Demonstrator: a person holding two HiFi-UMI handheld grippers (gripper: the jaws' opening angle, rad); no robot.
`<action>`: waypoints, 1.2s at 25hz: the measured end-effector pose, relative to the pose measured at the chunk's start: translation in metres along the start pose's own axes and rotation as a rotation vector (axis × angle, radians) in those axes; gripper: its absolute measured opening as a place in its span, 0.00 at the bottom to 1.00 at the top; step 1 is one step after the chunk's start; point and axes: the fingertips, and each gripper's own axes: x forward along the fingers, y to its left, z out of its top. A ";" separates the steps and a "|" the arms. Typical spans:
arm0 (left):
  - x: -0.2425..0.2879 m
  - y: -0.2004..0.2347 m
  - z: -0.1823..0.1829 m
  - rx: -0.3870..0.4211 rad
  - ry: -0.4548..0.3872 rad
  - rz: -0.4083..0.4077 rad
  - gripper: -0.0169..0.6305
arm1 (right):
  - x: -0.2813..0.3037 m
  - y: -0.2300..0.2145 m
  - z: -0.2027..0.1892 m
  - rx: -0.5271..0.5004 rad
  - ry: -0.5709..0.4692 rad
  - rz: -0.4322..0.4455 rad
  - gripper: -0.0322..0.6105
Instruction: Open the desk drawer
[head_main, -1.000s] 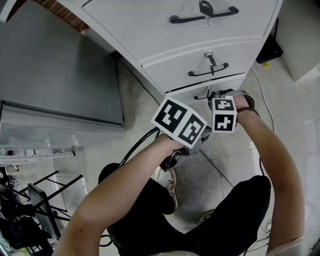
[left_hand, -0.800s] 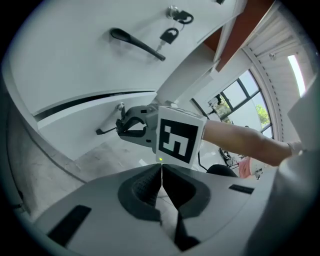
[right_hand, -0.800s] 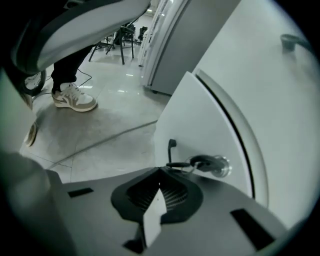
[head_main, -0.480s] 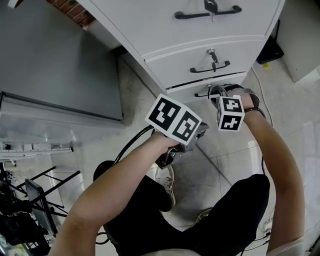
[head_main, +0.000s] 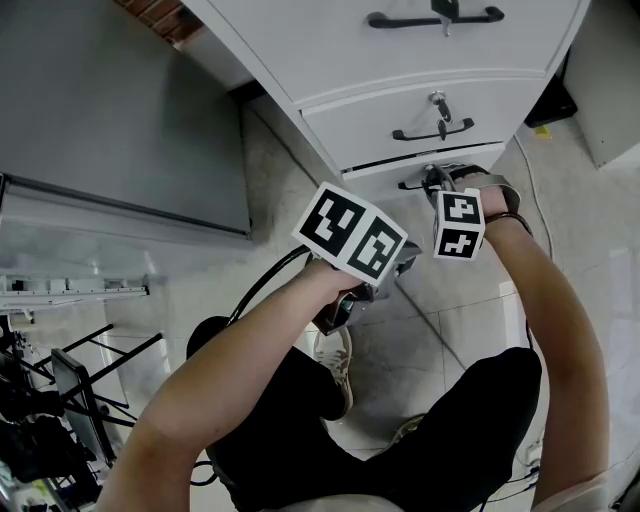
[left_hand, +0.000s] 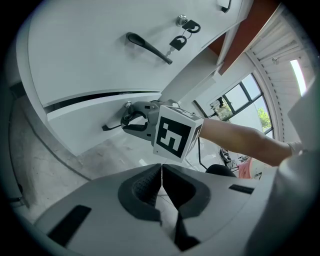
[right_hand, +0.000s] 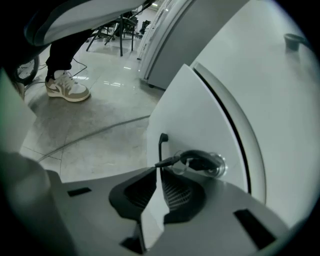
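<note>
We've got bright, even indoor light in the head view: the white drawer cabinet (head_main: 330, 60) reads clean, with a dark shadow at its left foot. Over in the left gripper view, daylight blows out the windows (left_hand: 240, 100) at far right and a ceiling light (left_hand: 298, 70) glares. Both gripper views bulge hard, edges bending into black corners. In the right one, the tiled floor (right_hand: 100, 70) gleams with pale reflections.

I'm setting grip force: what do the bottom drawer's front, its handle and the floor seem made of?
Bottom drawer front: likely painted sheet metal; smooth even white, soft sheen, thin crisp edge.
Handle: slim black bar, metal or hard plastic, unclear which.
Floor: pale polished tile, by its joint lines and reflections.
</note>
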 end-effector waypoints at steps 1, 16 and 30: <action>0.000 0.000 0.000 0.001 0.003 0.000 0.04 | 0.000 -0.001 0.000 0.003 0.005 -0.008 0.11; 0.001 0.004 0.003 0.018 0.003 0.003 0.04 | -0.001 0.001 0.004 0.030 0.011 -0.006 0.09; -0.007 0.008 -0.004 0.011 -0.001 0.018 0.04 | -0.004 0.005 0.005 0.025 0.011 -0.005 0.09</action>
